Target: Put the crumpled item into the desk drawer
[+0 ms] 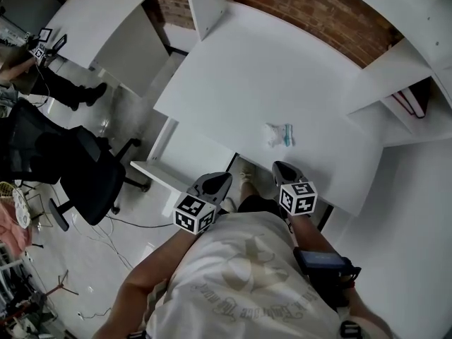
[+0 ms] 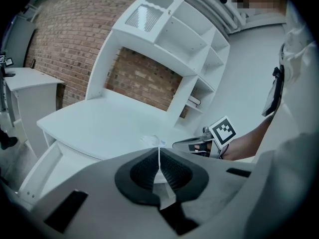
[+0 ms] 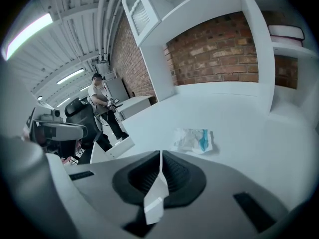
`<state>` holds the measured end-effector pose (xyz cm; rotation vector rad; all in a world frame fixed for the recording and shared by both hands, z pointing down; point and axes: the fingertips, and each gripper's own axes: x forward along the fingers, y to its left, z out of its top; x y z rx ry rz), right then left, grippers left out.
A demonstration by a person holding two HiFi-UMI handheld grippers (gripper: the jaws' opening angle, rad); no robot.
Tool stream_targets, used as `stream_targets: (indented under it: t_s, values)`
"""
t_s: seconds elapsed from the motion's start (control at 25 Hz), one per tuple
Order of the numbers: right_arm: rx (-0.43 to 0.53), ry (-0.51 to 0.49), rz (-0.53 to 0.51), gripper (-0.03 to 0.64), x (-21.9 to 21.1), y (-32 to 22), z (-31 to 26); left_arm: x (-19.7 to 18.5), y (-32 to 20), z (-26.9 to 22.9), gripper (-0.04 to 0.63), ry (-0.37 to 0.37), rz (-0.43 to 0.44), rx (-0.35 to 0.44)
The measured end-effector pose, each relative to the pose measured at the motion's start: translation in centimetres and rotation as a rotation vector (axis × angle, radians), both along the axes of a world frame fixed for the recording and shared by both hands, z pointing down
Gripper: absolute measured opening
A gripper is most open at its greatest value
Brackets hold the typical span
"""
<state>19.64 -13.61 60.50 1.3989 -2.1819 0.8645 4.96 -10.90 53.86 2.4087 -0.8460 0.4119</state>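
White, crinkled and thin, with a teal streak along one edge, the crumpled item (image 1: 279,135) lies flat on the white desk (image 1: 282,62), toward its front right part (whether it is paper or plastic film I cannot tell). It touches nothing but the desktop, and bare white surface lies all around it.

Just in front of it, near the desk's front edge, hangs the right gripper (image 1: 283,168); its dark ribbed pads are pressed together with nothing between them. The left gripper (image 1: 217,181) hangs beside it, a little farther from the item, its pads likewise closed and empty. From the right gripper view the item sits just beyond the closed jaws, slightly right of their line.

Under the desktop at the front left, the drawer (image 1: 157,174) stands pulled out, to the left of the left gripper.

A white hutch (image 1: 395,76) with shelves rises at the desk's right side against a brick wall (image 1: 318,6). A black office chair (image 1: 78,168) stands on the floor to the left, and another person (image 3: 102,106) stands by a second white desk (image 1: 99,20) farther off.
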Motion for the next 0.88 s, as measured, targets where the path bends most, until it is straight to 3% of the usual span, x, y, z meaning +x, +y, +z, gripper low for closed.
stream_targets:
  t_s: [0.28, 0.4, 0.88]
  values:
    - [-0.008, 0.027, -0.011, 0.032, 0.2, -1.9, 0.1, 0.1, -1.2, 0.0, 0.027, 0.013, -0.009, -0.004]
    - [-0.029, 0.03, -0.017, 0.119, 0.4, -2.3, 0.4, 0.1, -1.7, -0.2, 0.027, 0.016, -0.016, -0.001]
    - [-0.066, 0.065, 0.02, 0.176, 1.6, -6.2, 1.0, -1.2, -2.6, 0.1, 0.027, 0.008, -0.066, -0.01]
